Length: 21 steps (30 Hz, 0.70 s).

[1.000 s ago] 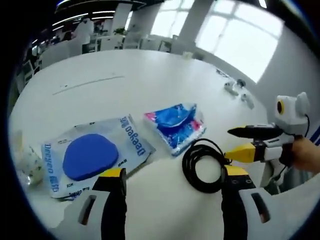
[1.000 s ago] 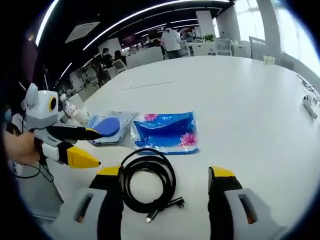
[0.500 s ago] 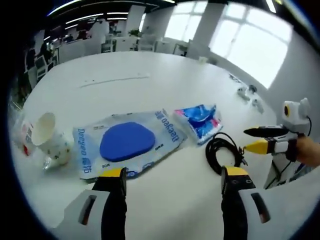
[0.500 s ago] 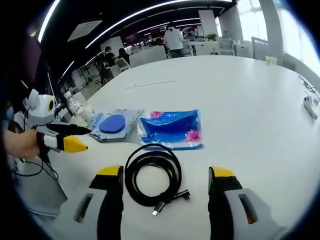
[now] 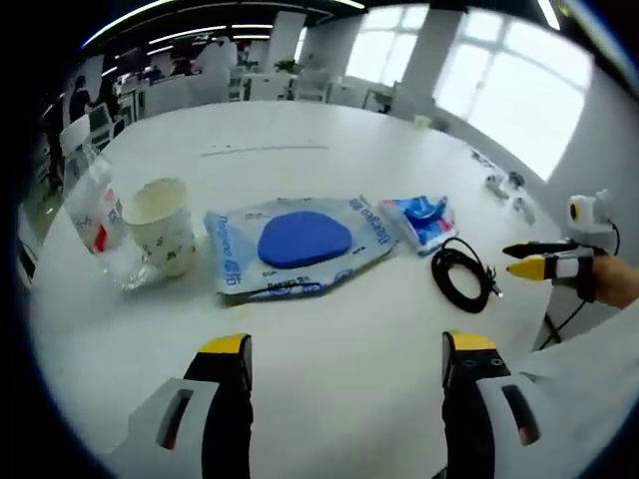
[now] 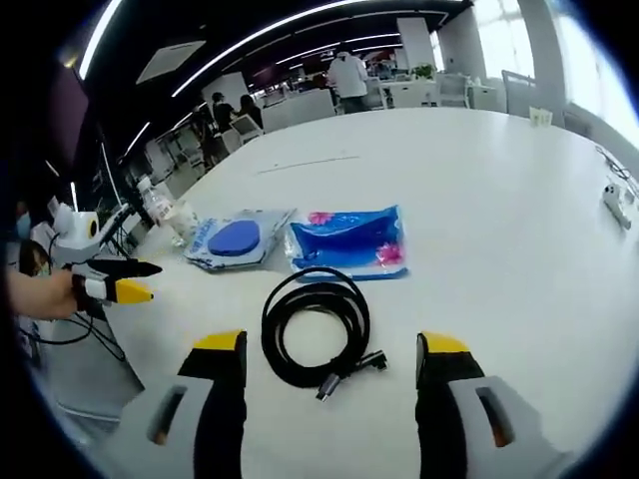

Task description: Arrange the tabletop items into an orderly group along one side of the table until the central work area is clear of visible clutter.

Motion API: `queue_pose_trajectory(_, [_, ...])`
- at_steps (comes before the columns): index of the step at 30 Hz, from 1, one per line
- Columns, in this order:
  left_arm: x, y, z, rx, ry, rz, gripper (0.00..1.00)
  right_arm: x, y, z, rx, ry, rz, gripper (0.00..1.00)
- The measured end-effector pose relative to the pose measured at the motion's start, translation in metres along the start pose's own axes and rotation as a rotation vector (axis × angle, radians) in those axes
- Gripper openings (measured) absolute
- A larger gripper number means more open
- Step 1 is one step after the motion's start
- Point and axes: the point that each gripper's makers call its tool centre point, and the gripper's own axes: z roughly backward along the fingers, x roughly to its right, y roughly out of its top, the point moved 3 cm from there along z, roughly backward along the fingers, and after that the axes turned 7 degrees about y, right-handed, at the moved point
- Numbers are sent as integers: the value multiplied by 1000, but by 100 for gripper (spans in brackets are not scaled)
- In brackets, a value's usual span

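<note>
The left gripper (image 5: 344,359) had pulled back from the wipes pack (image 5: 298,244) over the last second, bringing a paper cup (image 5: 163,224) and a plastic bottle (image 5: 95,205) into sight beyond the pack's far end. Its jaws stood apart, holding nothing. The right gripper (image 6: 331,359) hung spread and empty over the coiled cable (image 6: 316,324), with the blue packet (image 6: 349,242) just beyond the coil. Judging by this, the items already lay in a row and nothing was yet picked up.

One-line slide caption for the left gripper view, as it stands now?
Open left gripper above a white table: bottle, paper cup, wipes pack, blue pouch, coiled cable.
</note>
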Motion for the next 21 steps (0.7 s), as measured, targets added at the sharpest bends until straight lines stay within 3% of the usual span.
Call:
queue_pose_trajectory(6, [-16, -15, 20, -6, 32, 15, 74, -1, -12, 10, -15, -2, 5, 67])
queue_pose_trajectory(16, [-40, -22, 53, 39, 78, 78, 75, -17, -23, 22, -34, 5, 16, 67])
queue_pose_trajectory(21, [-77, -32, 71, 57, 128, 106, 75, -21, -24, 27, -38, 17, 24, 67])
